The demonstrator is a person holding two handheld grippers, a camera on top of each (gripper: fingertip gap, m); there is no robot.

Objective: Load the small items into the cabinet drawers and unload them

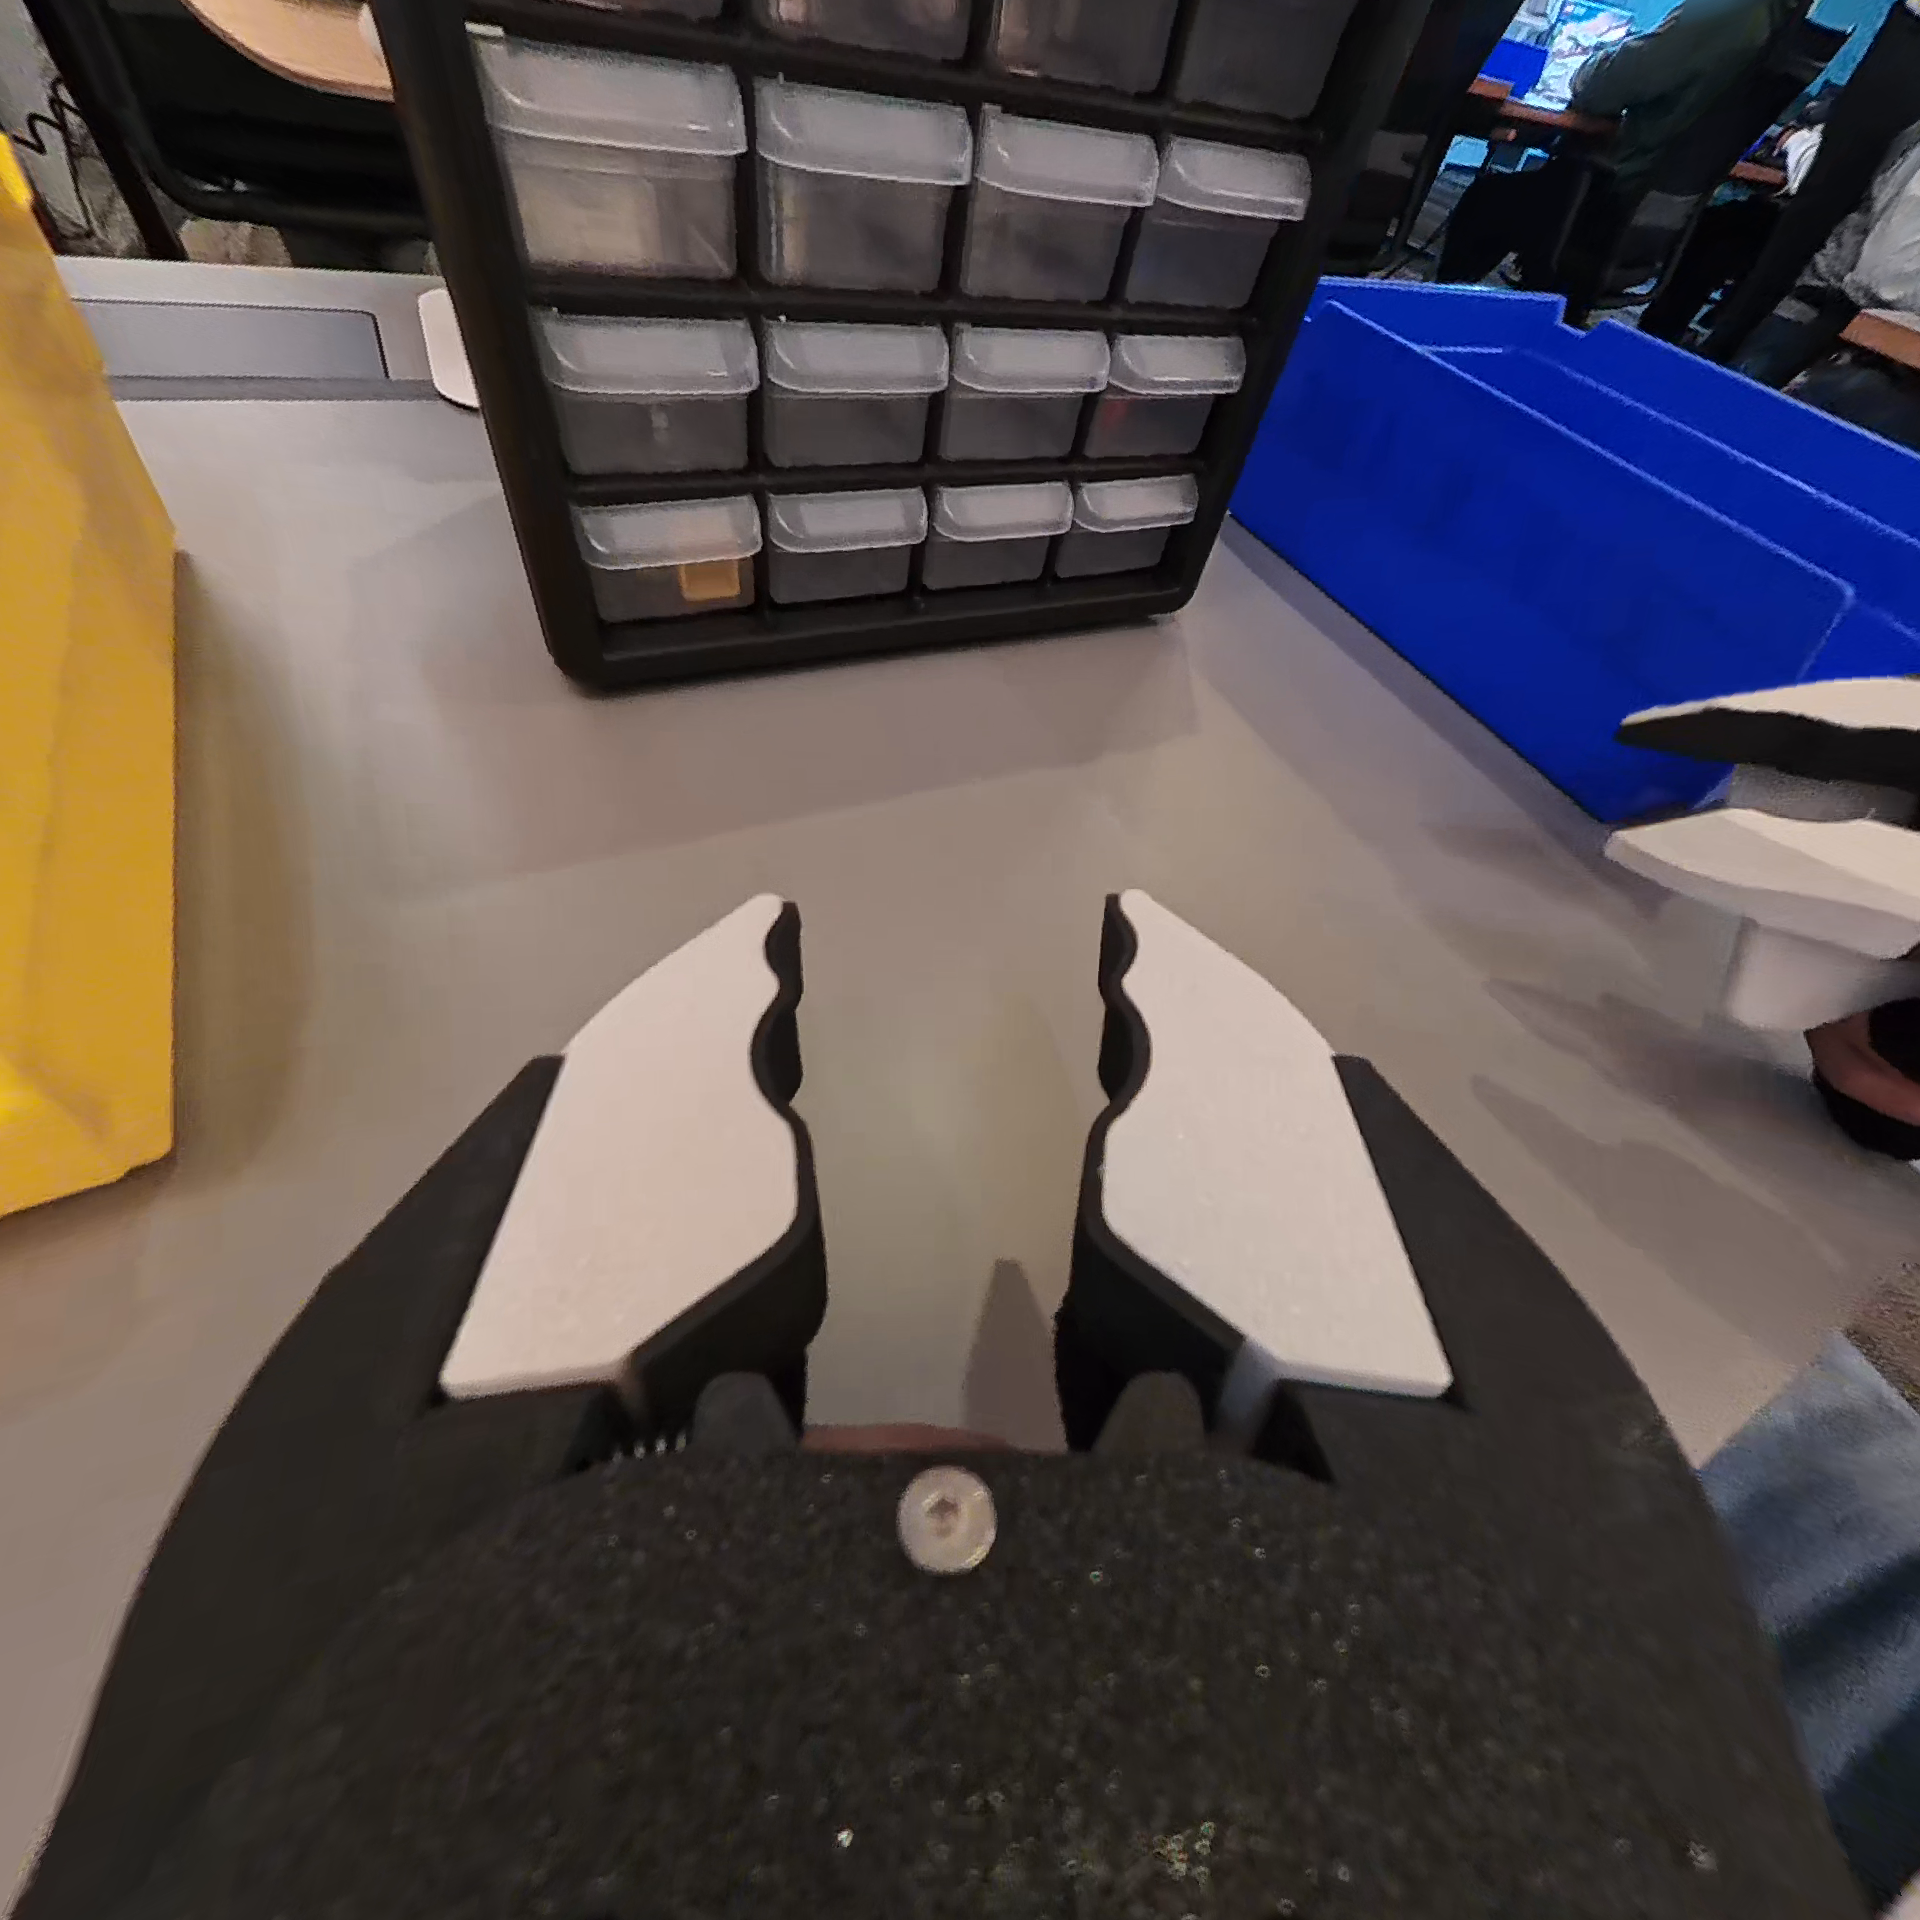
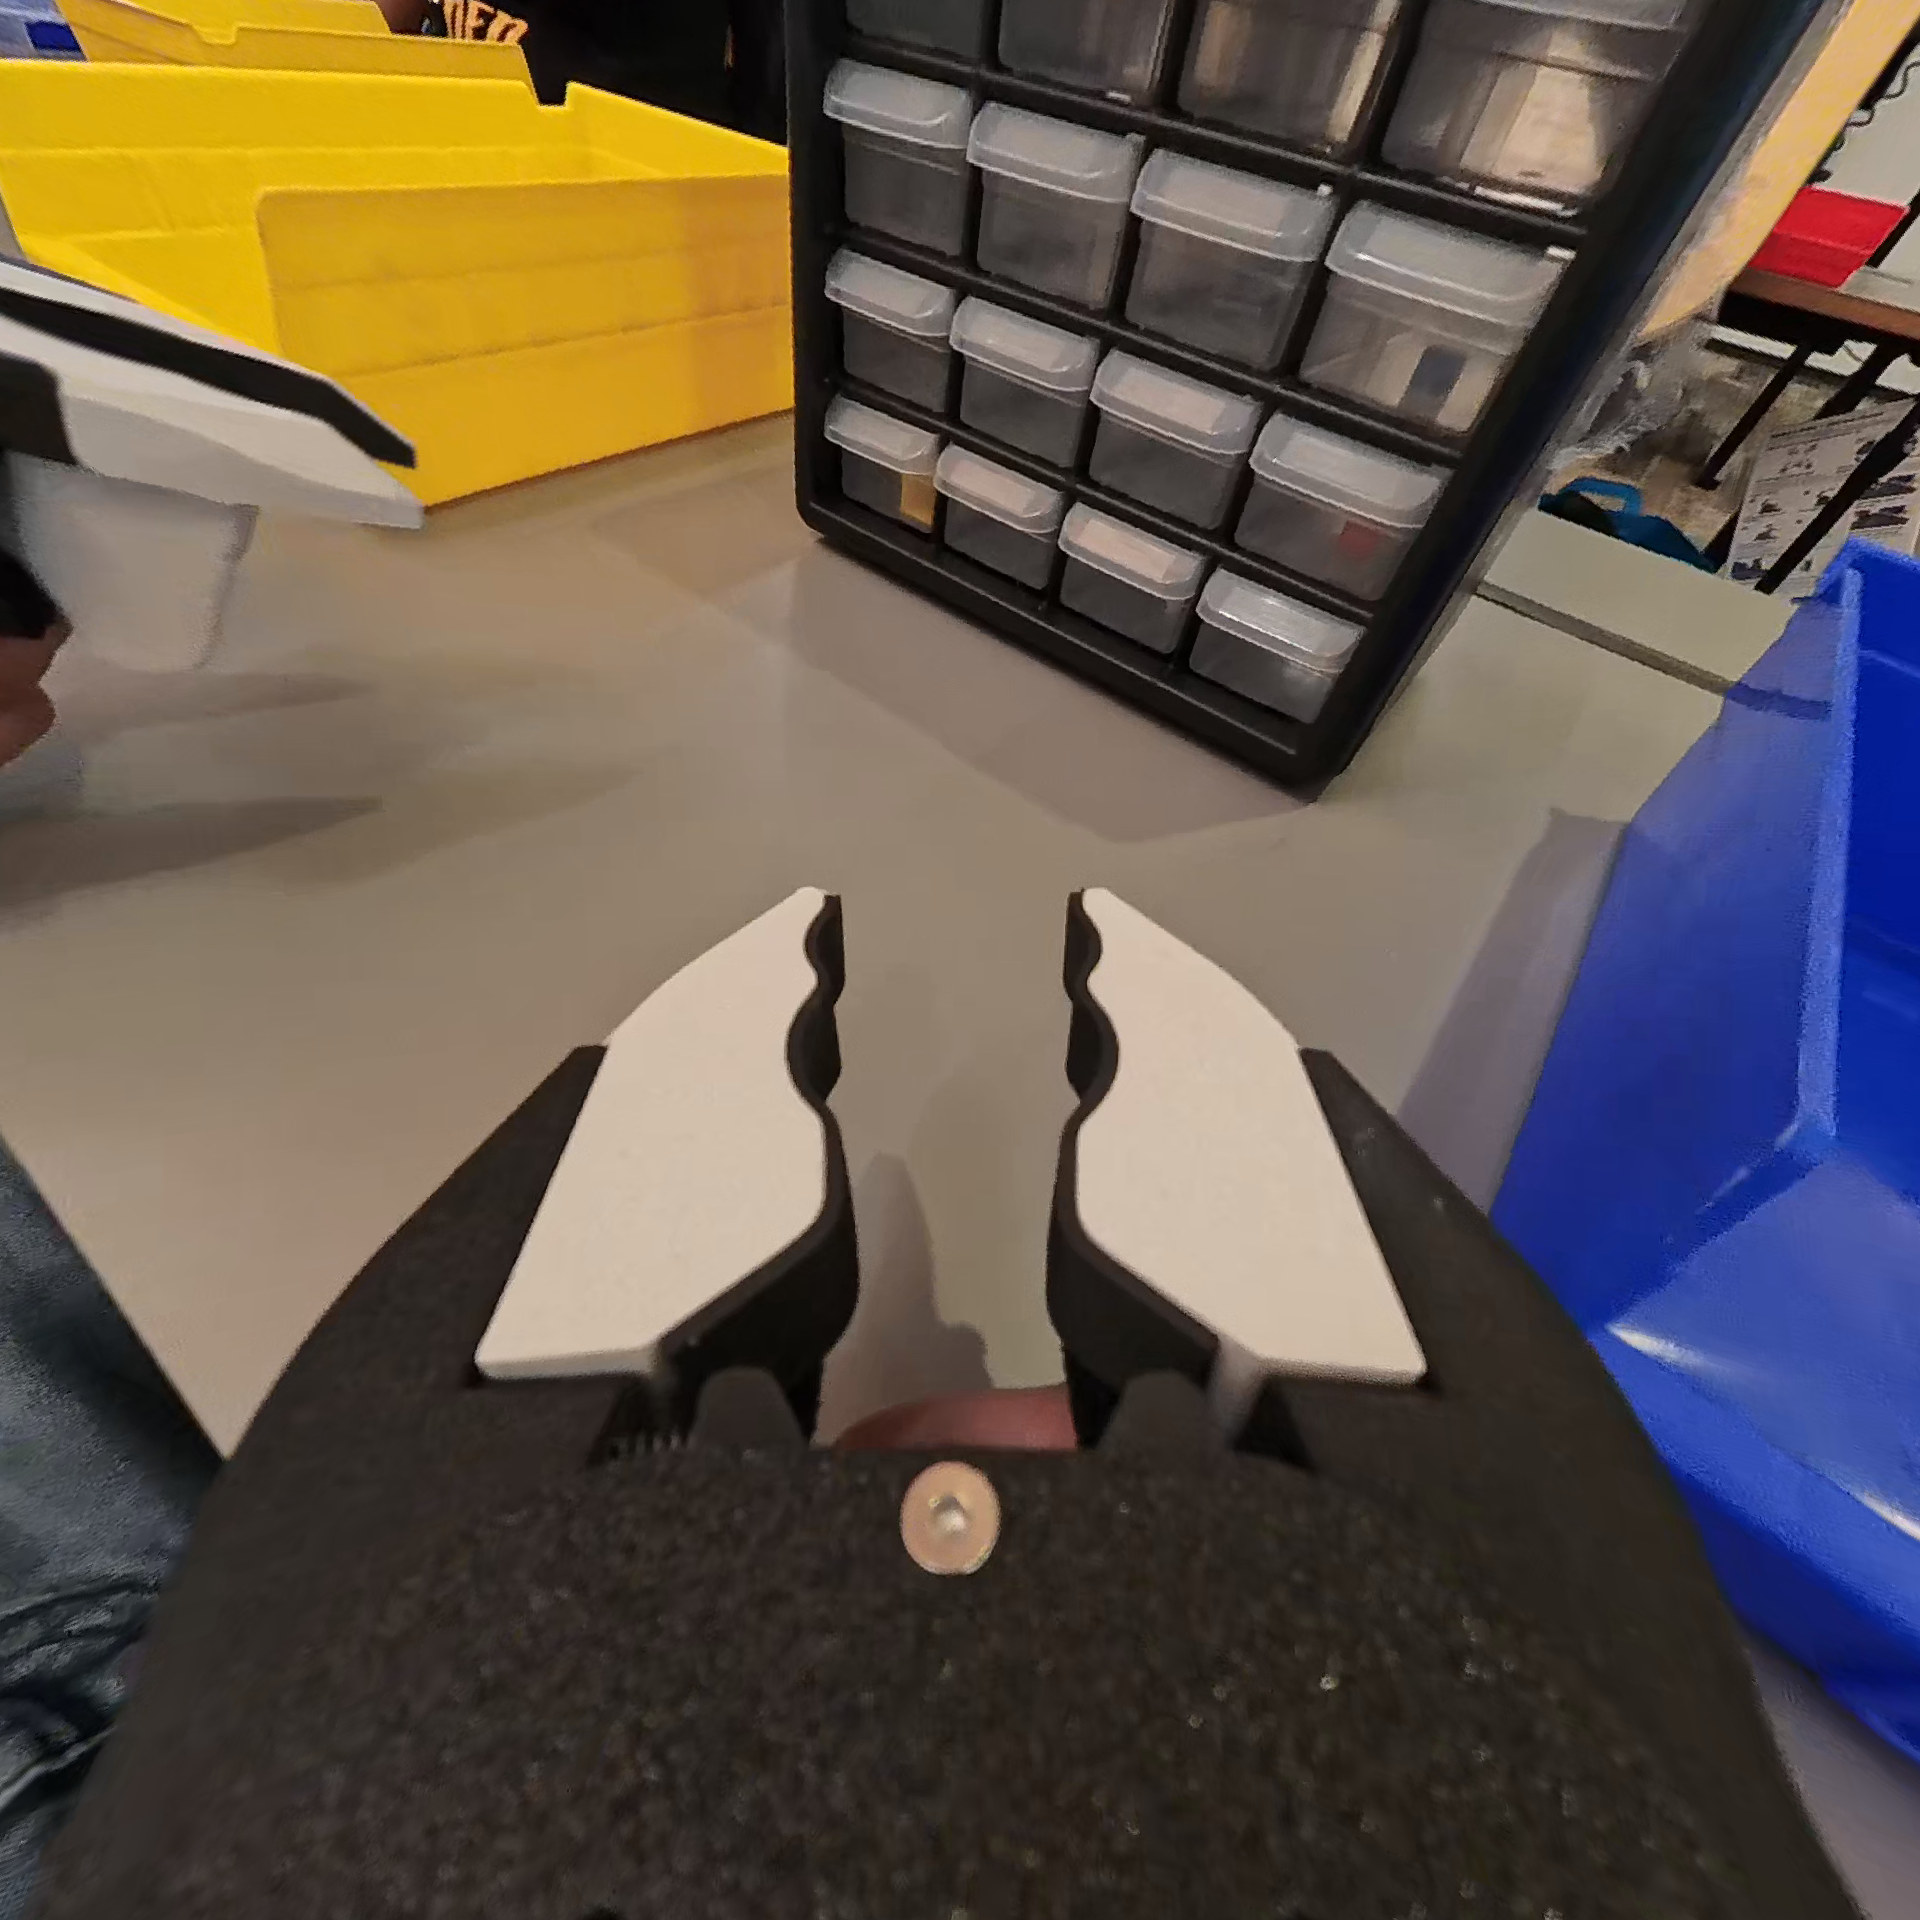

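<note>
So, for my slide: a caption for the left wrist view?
Open left claw hovers over the grey table, facing the closed drawer cabinet between yellow bin and blue bin.

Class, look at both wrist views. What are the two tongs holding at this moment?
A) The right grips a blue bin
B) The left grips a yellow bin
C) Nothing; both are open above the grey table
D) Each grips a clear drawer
C: the left tongs and right tongs both show an open gap with only bare grey table between the fingers, short of the drawer cabinet.
</note>
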